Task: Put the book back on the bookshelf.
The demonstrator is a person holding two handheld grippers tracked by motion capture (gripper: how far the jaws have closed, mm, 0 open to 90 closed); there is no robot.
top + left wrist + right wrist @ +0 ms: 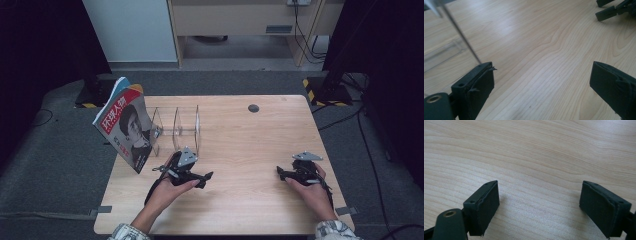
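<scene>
Your two grippers have bare light wooden tabletop (240,145) between them, open passage. At the left rear stands a clear acrylic divider rack (181,129), close behind your left gripper (206,176). A red-covered magazine (126,129) leans in its left end, overhanging the table's left edge.

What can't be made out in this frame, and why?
- Magazine, high view: small cover print too small to read; its lower edge sits behind the clear rack.
- Clear rack, left gripper view: cut off by the left and top edges, blurred.
- Right claw, high view: too small to judge opening; the right gripper view shows it open over bare table.
</scene>
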